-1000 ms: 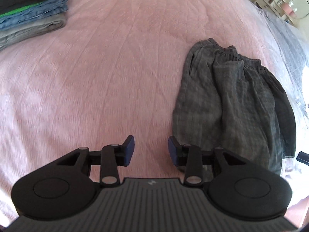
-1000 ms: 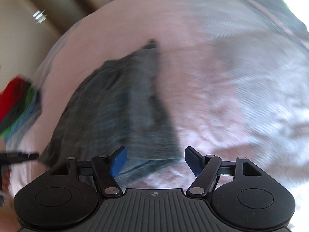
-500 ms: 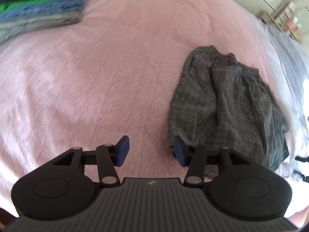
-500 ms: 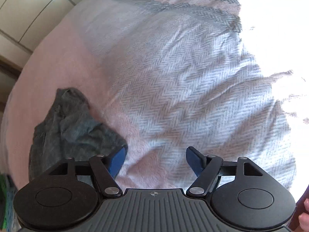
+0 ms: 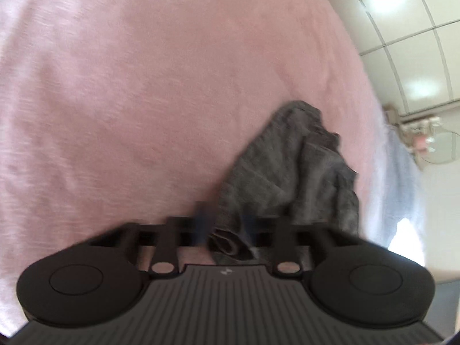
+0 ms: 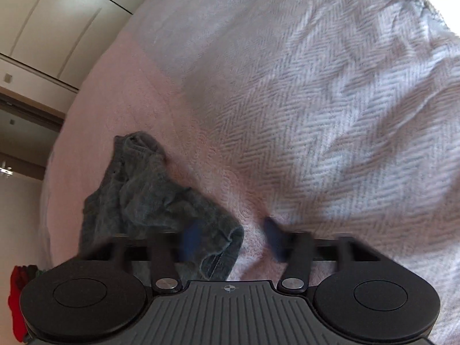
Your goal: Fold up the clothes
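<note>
On the pink bedspread lie the crumpled grey shorts. Left gripper: jaws just closed, pinching the near hem. Right gripper: jaws just closing, fingers blurred but apparently still apart, with the shorts' other corner between them, beside a herringbone blanket.

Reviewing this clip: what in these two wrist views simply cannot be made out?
- Left claw, left wrist view: fingertips smeared by motion blur; the grey garment bunches between them, the exact grip point unclear.
- Right claw, right wrist view: blurred; whether its pads press the garment's corner cannot be told.
- Garment type: crumpled, unreadable.
- Red clothing, right wrist view: cut off by the edge and the claw body.
</note>
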Motion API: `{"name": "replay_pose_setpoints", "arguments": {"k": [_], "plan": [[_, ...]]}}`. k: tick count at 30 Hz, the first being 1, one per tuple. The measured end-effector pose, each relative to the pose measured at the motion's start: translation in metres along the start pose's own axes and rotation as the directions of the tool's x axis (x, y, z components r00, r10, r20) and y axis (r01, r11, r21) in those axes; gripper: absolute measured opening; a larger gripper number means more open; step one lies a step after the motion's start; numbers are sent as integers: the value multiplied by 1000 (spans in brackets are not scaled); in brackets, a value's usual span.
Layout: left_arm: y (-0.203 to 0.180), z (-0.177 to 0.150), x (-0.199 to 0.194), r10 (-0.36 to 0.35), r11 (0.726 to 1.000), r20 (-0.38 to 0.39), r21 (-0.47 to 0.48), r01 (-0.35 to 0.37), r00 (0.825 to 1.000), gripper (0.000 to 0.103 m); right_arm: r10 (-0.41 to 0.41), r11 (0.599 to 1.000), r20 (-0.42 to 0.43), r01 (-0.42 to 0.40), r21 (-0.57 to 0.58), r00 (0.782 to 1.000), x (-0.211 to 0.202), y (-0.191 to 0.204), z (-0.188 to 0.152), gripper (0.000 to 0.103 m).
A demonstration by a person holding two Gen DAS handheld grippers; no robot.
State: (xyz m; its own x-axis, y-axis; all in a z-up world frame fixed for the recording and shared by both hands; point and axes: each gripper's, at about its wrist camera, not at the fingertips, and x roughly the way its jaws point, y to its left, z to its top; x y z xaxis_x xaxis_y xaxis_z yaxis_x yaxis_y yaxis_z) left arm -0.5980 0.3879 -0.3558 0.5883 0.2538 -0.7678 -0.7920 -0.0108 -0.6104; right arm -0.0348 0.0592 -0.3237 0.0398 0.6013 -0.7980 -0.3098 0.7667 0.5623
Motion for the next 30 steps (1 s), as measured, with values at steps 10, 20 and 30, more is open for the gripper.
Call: {"name": "replay_pose_setpoints", "arguments": {"k": [10, 20, 30], "plan": [[-17, 67, -29, 155, 923, 131, 333, -191, 979, 5, -104, 992, 23, 105, -68, 994, -35, 2, 14, 0], [-1, 28, -29, 227, 960, 115, 140, -242, 967, 37, -7, 998, 22, 6, 68, 1000, -48, -15, 0, 66], [-27, -65, 5, -93, 991, -193, -111, 73, 977, 45, 63, 993, -25, -60, 102, 998, -21, -7, -4, 44]]}}
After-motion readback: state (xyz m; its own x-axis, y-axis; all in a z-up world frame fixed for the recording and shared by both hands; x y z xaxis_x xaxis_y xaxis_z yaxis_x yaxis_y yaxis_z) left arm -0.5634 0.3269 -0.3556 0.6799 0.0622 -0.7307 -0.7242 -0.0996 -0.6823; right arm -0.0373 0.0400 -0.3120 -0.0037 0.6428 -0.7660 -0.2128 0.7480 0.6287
